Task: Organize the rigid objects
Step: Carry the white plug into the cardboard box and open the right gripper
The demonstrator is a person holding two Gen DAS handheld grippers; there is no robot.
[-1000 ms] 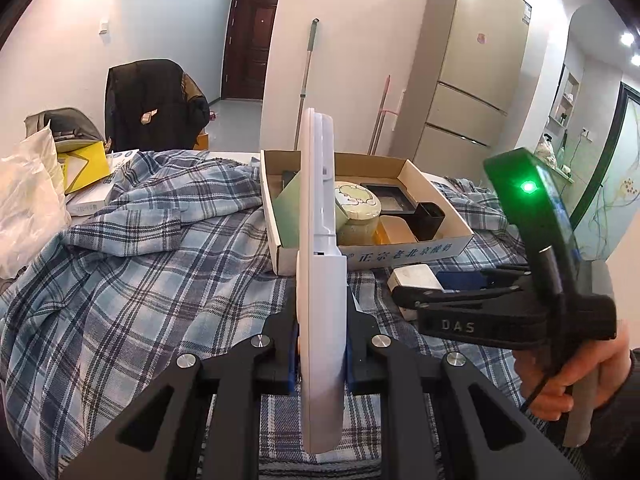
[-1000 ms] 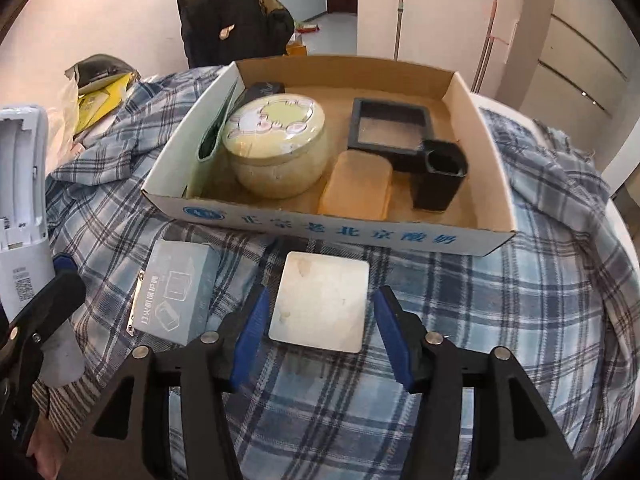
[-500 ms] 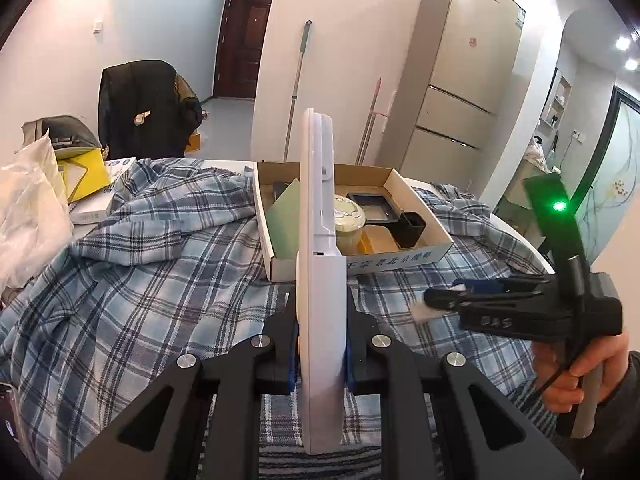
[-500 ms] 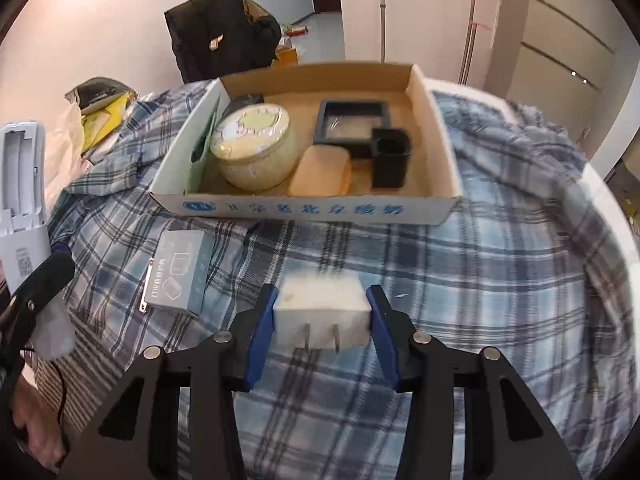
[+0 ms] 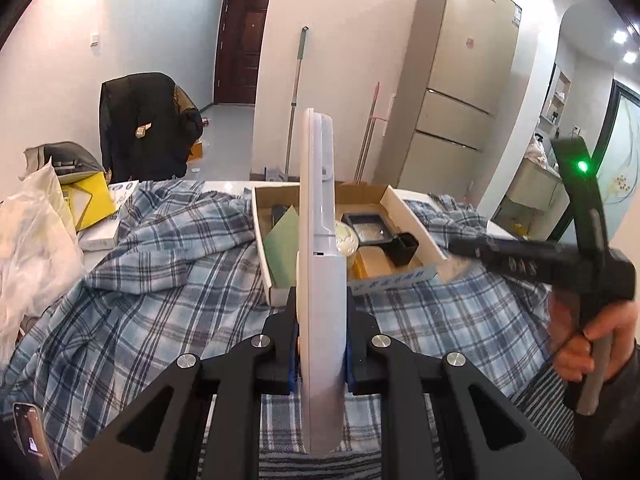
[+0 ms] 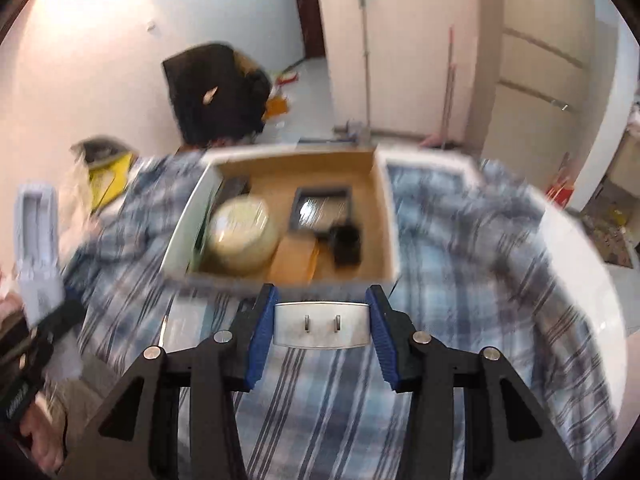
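Left gripper (image 5: 321, 354): jaws clamped on a white slab (image 5: 320, 240), held upright and edge-on to the camera, running from the bottom of view up toward 12 o'clock. Slab hides the middle of the box (image 5: 412, 216) behind it.

Right gripper (image 6: 320, 326): blue pads (image 6: 262, 328) pressed against both sides of a white plug (image 6: 320, 324), two prongs facing the camera. Plug sits square between the fingertips, off the cloth (image 6: 460, 280). Right view is motion-blurred.

Box (image 6: 386, 216) lies just beyond the plug at 12 o'clock, open-topped, on the plaid cloth. Inside: round tin (image 6: 240, 236) at the left, tan block (image 6: 294, 260) beside it, black tray (image 6: 322, 210) behind, small black cup (image 6: 347, 246) to the right. A green card (image 5: 282, 246) leans against the left wall.

From the left view, the right gripper (image 5: 454, 246) reaches in from 3 o'clock, its tip at the box's near right corner. From the right view, the slab shows at 9 o'clock, well apart from the plug.
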